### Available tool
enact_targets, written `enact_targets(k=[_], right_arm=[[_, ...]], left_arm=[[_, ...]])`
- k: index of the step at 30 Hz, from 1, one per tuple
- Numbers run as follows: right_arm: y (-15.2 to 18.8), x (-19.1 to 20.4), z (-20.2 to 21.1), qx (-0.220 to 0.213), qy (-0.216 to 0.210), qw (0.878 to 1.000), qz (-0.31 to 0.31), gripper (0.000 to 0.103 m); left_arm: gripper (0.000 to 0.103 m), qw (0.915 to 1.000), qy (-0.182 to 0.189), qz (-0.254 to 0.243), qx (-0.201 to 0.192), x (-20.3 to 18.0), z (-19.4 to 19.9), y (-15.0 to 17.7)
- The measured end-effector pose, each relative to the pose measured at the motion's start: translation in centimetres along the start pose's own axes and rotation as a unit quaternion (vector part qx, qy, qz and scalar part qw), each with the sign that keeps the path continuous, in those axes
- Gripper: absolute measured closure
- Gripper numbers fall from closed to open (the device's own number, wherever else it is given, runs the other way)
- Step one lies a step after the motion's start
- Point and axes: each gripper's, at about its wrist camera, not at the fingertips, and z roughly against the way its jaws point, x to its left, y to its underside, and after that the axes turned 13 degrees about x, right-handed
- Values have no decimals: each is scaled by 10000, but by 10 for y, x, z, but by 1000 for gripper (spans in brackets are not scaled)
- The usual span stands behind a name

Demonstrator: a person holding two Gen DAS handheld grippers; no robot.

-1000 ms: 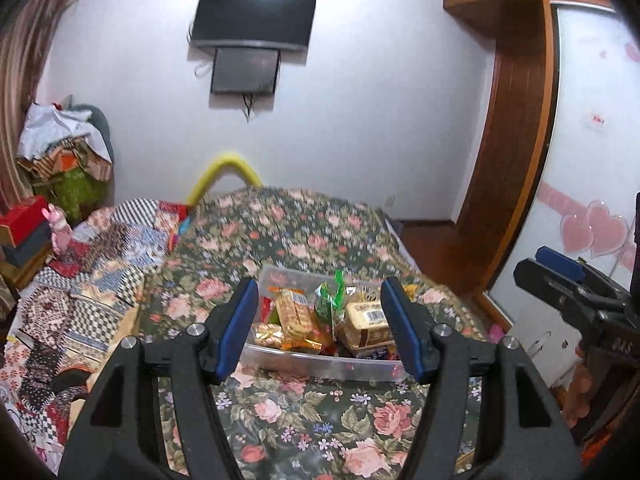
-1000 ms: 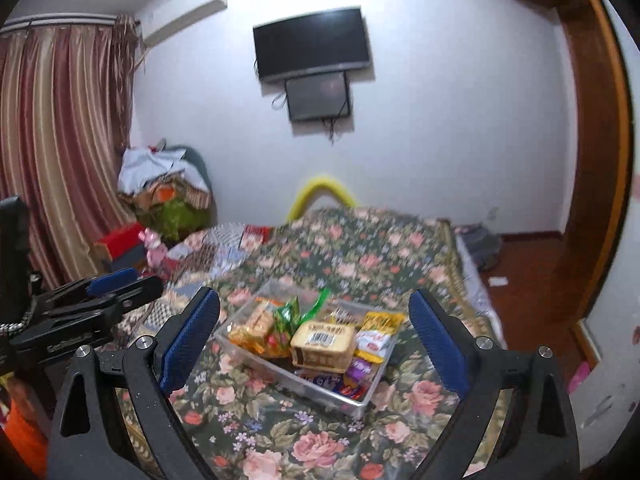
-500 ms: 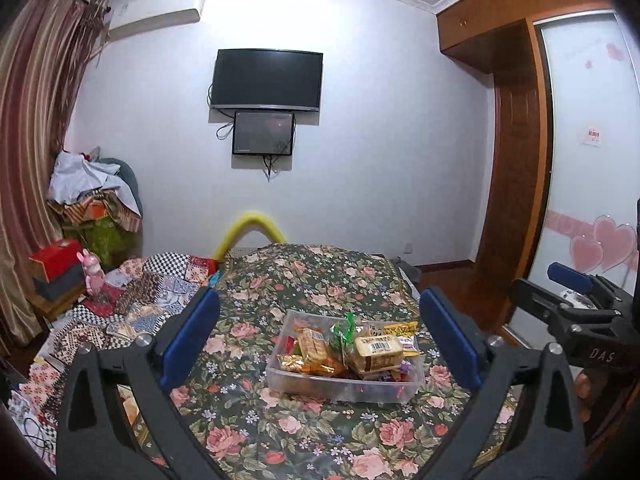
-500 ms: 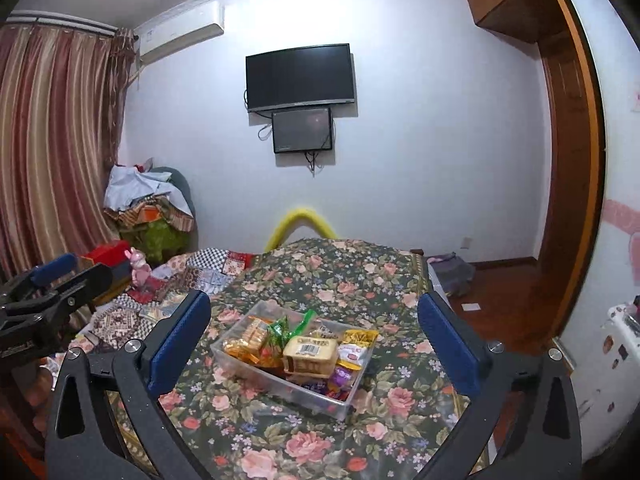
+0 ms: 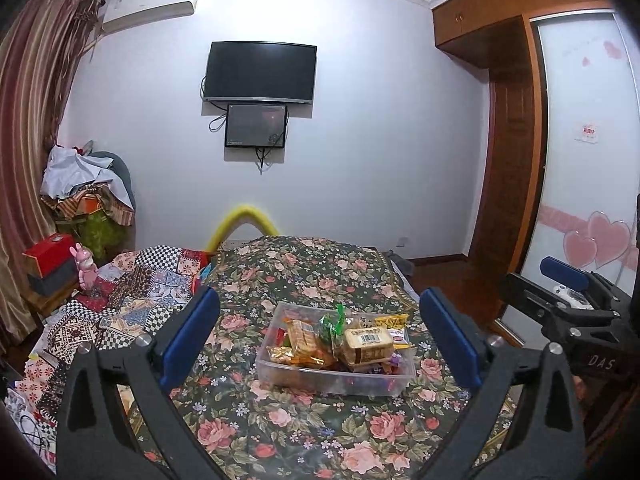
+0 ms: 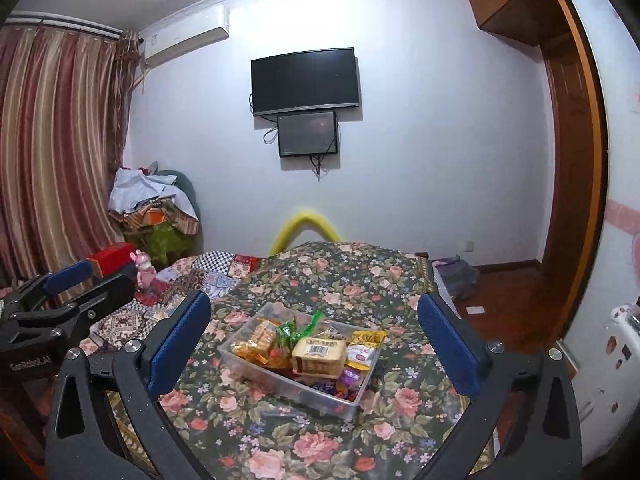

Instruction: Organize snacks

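Both tongs have backed away from the clear bin (image 5: 335, 376) since a second ago — the left tongs (image 5: 320, 338), then narrow and close over the snacks, now stand wide, and the right tongs (image 6: 314, 346) have spread a little too. Each now points slightly downward at the bin from the near side, with the blue pads (image 5: 188, 338) level and well apart; the bin appears between them but beyond the tips, and nothing is gripped. From the left wrist view, the right tongs show at the bin's right, side-on; from the right wrist view, the left tongs (image 6: 68, 280) sit to the bin's left.

The bin rests on the bed's floral cover (image 5: 280, 428), roughly at the middle of its near part. It is a shallow rectangular tub, see-through, heaped with packets: a tan pack with a barcode (image 5: 368, 344) on top toward the right, a gold-orange biscuit wrapper (image 5: 306, 336) to its left, a green wrapper (image 5: 332, 326) standing up between them, a yellow bag (image 5: 394, 322) at the far right corner — purple-wrapped sweets (image 6: 350, 380) lie low against the near wall.
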Motion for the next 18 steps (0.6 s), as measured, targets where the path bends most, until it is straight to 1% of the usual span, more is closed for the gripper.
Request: enact_targets(k=[18], right_arm=[[-1, 1, 2, -41, 75, 10000, -7, 0]], left_arm=[[0, 10000, -18, -48, 14, -2, -4, 1]])
